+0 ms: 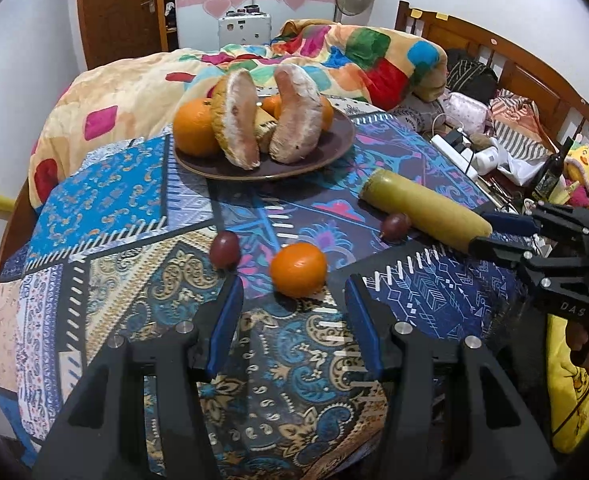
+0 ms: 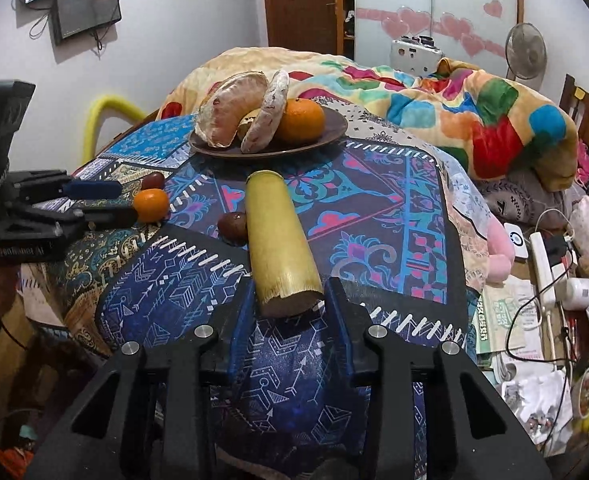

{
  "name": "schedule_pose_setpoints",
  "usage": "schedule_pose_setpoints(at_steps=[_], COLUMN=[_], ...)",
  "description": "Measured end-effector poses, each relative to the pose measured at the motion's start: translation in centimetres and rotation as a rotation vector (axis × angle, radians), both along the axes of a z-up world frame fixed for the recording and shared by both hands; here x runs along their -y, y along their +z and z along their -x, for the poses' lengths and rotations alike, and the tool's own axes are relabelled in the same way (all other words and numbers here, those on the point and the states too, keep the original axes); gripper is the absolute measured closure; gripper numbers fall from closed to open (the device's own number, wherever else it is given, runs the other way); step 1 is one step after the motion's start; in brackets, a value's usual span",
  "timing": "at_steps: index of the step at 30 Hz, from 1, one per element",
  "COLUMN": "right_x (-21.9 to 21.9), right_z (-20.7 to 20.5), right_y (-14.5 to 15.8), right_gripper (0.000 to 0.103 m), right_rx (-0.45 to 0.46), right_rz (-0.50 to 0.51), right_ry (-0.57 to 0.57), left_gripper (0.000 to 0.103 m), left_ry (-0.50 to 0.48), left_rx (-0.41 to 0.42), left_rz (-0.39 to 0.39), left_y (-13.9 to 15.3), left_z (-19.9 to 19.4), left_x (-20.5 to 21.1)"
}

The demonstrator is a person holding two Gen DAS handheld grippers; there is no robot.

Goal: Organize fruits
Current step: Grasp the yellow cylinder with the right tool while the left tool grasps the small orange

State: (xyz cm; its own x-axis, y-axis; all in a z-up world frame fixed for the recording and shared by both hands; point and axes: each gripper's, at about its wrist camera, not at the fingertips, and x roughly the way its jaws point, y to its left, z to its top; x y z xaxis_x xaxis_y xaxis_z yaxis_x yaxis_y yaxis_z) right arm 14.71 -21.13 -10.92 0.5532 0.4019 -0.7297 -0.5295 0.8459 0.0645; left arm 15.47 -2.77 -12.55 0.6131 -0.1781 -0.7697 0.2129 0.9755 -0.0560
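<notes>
Left gripper [image 1: 294, 300] spread behind orange [image 1: 299, 269]; right gripper [image 2: 290, 296] spread around sugarcane piece [image 2: 278, 236], near tablecloth [image 2: 374, 208] front edge

Black left gripper [image 1: 294, 304] and right gripper [image 2: 288, 302], blue-padded jaws, silver screws.

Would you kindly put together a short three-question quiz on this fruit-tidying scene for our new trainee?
1. True or false: the loose round orange fruit lies on the dark brown plate.
2. Which thing has its cut end between the right gripper's open fingers? A) yellow-green cane-like cylinder B) dark red grape beside the cylinder C) pink pomelo segment
3. Fill in: the left gripper is open and faces the loose ____.

Key: 1 false, it lies on the patterned cloth; 2 A; 3 orange.
</notes>
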Motion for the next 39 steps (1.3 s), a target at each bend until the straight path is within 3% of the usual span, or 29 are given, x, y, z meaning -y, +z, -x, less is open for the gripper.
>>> schedule_pose_setpoints(at_steps=[8,12,17,24,39], right_x=[-1.2,-2.3,-2.3,-2.1,-1.8], right_z=[-1.5,-2.5,-2.9,-2.8,-2.7], right_y=[0.4,-0.3,-0.7,-0.7,1.1], right_gripper=[0.069,0.068,0.065,0.067,0.071], right_rx=[0.010,-0.001,-0.009,0.000,0.071], right_rz=[-0.003,0.015,-0.018,-0.029,-0.067], right_ry=[0.010,0.025,0.016,0.005,-0.044], left_gripper=[0.053,0.061,0.069,0.070,0.070], left_ry=[0.009,-0.012,-0.015,-0.011,0.007], left_rx=[-0.014,-0.017,0.016,0.017,0.108], left_rz=[0.015,0.037,-0.009,0.020,0.020], left_y=[-1.1,-1.5,-1.7,-1.6,1.6], left_z=[-1.6,-1.8,-1.7,-1.7,-3.2], left_x=[0.4,0.5,0.9,0.6,0.5])
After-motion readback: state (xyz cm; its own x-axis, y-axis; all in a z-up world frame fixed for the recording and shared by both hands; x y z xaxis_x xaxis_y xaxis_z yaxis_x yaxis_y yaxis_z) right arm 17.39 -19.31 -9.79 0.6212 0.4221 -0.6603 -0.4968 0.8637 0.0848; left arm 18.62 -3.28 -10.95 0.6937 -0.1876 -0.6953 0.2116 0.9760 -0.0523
